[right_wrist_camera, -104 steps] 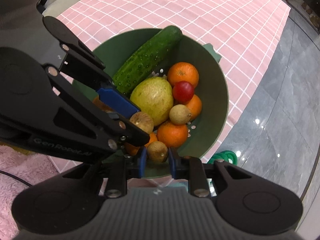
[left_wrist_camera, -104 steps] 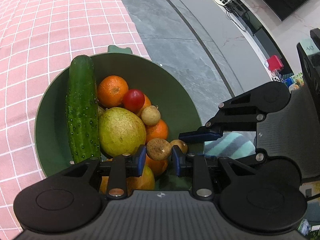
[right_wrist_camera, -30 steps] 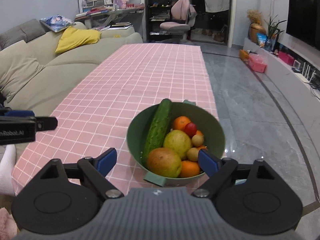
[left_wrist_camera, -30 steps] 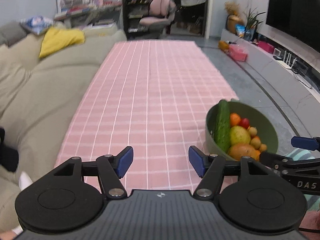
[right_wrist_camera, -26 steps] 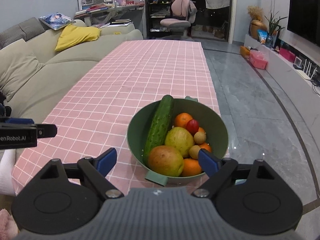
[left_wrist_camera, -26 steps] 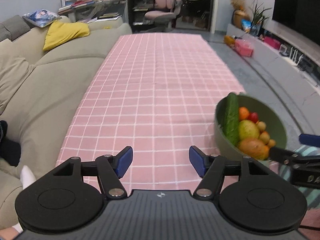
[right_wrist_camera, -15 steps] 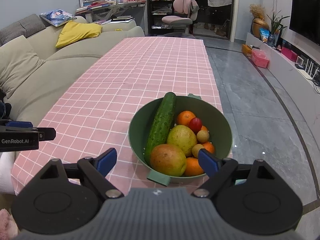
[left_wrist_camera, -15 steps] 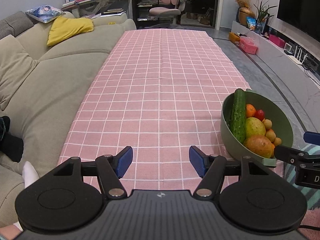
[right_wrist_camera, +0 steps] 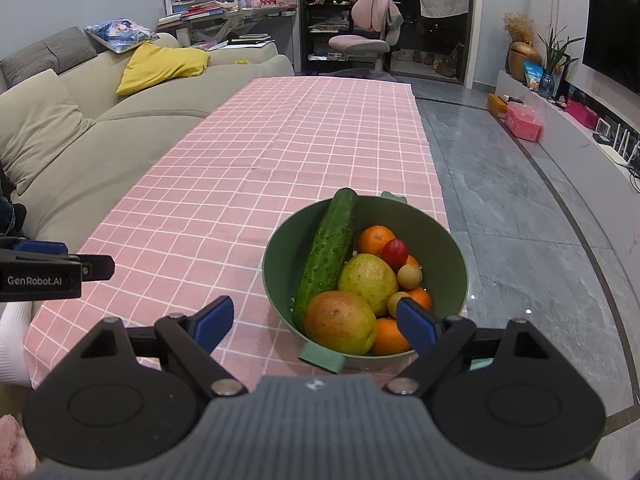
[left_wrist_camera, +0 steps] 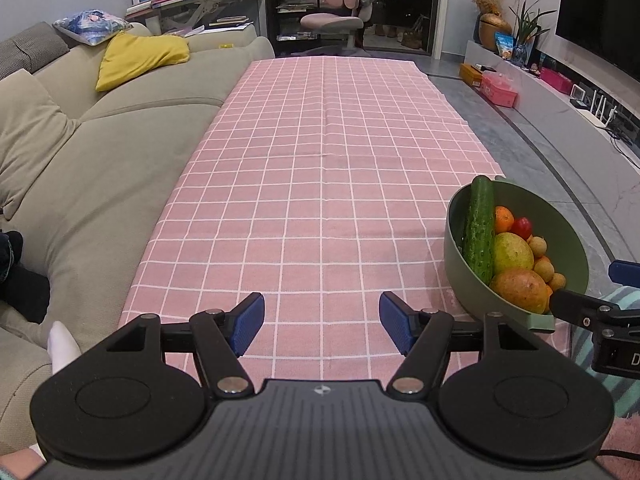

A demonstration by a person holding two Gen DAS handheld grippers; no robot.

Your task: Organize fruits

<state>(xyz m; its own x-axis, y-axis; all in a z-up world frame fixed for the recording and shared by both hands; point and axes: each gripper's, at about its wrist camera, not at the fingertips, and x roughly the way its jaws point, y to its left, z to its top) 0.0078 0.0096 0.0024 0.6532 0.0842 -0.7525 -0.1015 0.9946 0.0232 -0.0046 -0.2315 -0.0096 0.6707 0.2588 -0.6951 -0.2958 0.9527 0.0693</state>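
A green bowl (right_wrist_camera: 452, 246) stands at the near right corner of the pink checked tablecloth (right_wrist_camera: 248, 184). It holds a cucumber (right_wrist_camera: 328, 252), a mango (right_wrist_camera: 340, 322), a pear (right_wrist_camera: 368, 278), oranges (right_wrist_camera: 374, 240), a red tomato (right_wrist_camera: 395, 249) and small brown fruits (right_wrist_camera: 409, 276). My right gripper (right_wrist_camera: 316, 322) is open and empty, just short of the bowl's near rim. My left gripper (left_wrist_camera: 322, 322) is open and empty over the cloth's near edge, left of the bowl (left_wrist_camera: 560, 232).
A beige sofa (left_wrist_camera: 80, 152) runs along the cloth's left side. Grey floor (right_wrist_camera: 520, 208) lies to the right, with a TV shelf (right_wrist_camera: 560, 128) beyond. A pink chair (right_wrist_camera: 360, 44) stands at the far end.
Both grippers let go of the small brown fruits in the bowl, opened and pulled back and up. Over the last second they only drift slightly.
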